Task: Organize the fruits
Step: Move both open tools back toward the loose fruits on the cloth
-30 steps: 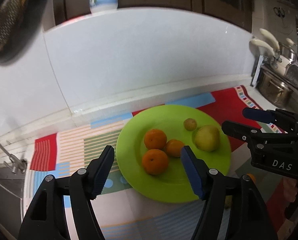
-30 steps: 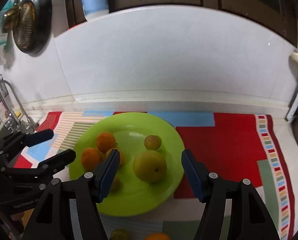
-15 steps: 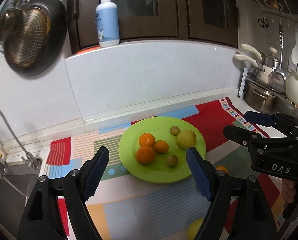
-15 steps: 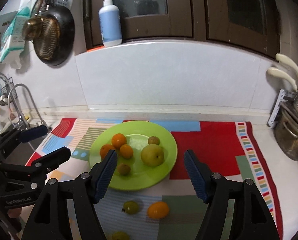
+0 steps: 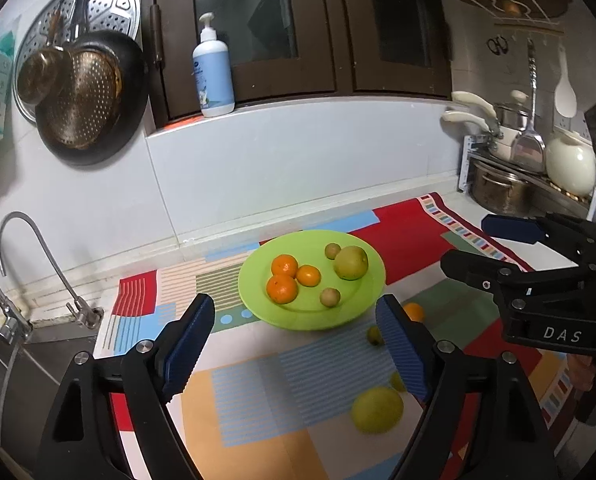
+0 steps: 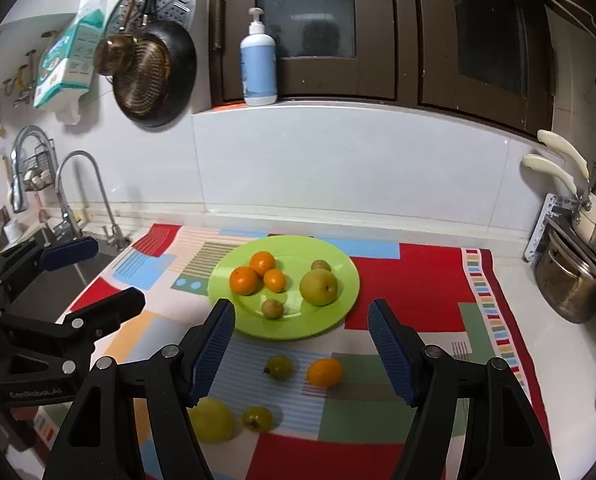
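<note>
Both grippers, left (image 5: 294, 344) and right (image 6: 301, 346), are held wide open and empty above the mat (image 6: 409, 280). Six fruits are seen on the plate (image 6: 337, 312); four lie loose on the mat: an orange (image 6: 324, 372), two small green fruits (image 6: 279, 367), a large one (image 6: 212, 420). That one is partly hidden by a finger.
</note>
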